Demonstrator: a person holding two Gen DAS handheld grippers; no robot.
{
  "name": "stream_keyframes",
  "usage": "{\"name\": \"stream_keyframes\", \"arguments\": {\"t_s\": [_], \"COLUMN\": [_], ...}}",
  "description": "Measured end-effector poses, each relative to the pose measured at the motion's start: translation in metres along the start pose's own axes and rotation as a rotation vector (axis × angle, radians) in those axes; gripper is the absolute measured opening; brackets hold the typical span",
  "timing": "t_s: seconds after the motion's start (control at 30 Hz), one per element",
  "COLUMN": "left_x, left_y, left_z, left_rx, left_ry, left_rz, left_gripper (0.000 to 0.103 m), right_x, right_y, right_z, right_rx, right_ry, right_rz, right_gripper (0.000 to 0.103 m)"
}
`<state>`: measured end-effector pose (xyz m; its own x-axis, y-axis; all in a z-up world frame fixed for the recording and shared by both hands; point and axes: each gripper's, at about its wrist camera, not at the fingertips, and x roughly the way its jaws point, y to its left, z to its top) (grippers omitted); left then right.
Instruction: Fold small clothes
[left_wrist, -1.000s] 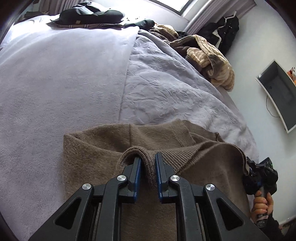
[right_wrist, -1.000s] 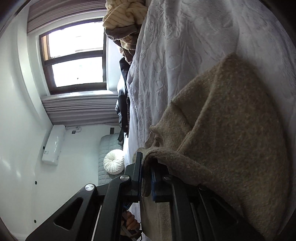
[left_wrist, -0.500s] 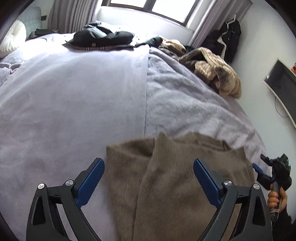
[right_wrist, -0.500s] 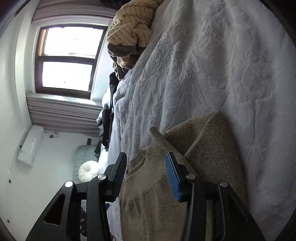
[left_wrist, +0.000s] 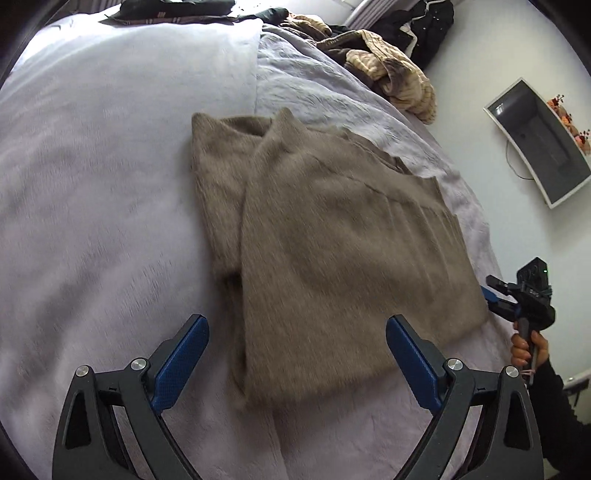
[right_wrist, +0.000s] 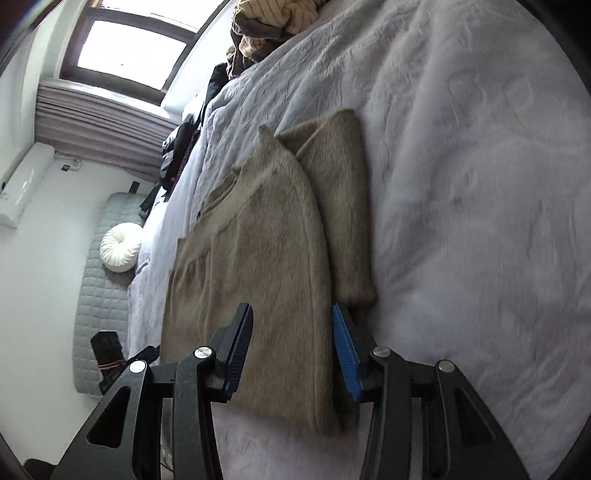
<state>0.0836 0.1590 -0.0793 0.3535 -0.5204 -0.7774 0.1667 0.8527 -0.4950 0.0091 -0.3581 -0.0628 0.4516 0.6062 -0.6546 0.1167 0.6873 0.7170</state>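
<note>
A brown knit sweater (left_wrist: 332, 229) lies folded flat on the pale lilac bedcover (left_wrist: 92, 184), one half laid over the other. My left gripper (left_wrist: 295, 325) hovers over the sweater's near edge, wide open and holding nothing. In the right wrist view the sweater (right_wrist: 258, 258) runs away from my right gripper (right_wrist: 291, 312), whose blue pads stand apart above the near hem without pressing on it. That right gripper (left_wrist: 495, 295) also shows in the left wrist view at the bed's right edge, carried by a hand (left_wrist: 524, 343).
A heap of beige striped clothes (left_wrist: 399, 74) sits at the bed's far right, and dark garments (left_wrist: 177, 7) lie at the far end. A black jacket (left_wrist: 424, 26) hangs by the wall. A white round cushion (right_wrist: 120, 247) rests on a grey padded seat.
Both grippers were shut on folds of the sweater a second ago. They have let go, opened and pulled back, and the sweater now lies flat on the bed.
</note>
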Motion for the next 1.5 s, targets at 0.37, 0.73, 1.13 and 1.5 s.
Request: {"name": "stream_keyframes", "arguments": {"t_s": [0.37,0.73,1.13,1.5], "left_x": [0.011,0.000,-0.041,0.007], "left_y": [-0.009,-0.004,0.005,-0.023], "left_z": [-0.004,-0.022,-0.029,0.082], "left_rx": [0.018,0.098,0.066,0.071], "left_ry": [0.037,0.101,-0.008,-0.071], "left_rz": [-0.081,0.007,0.152,0.189], "left_gripper": [0.078,0.006,0.007,0.039], "right_x": [0.006,-0.006,-0.040,0.006], "right_y": [-0.003,0.022,0.000,0.064], "right_z": [-0.010,-0.015,-0.026,0.034], "right_rx": [0.039,-0.136,-0.047,-0.102], "right_ry": [0.033,0.107,-0.022,-0.118], "right_rz": [0.073,-0.102,-0.172,-0.162], "right_gripper": [0.048,0.006,0.012,0.041]}}
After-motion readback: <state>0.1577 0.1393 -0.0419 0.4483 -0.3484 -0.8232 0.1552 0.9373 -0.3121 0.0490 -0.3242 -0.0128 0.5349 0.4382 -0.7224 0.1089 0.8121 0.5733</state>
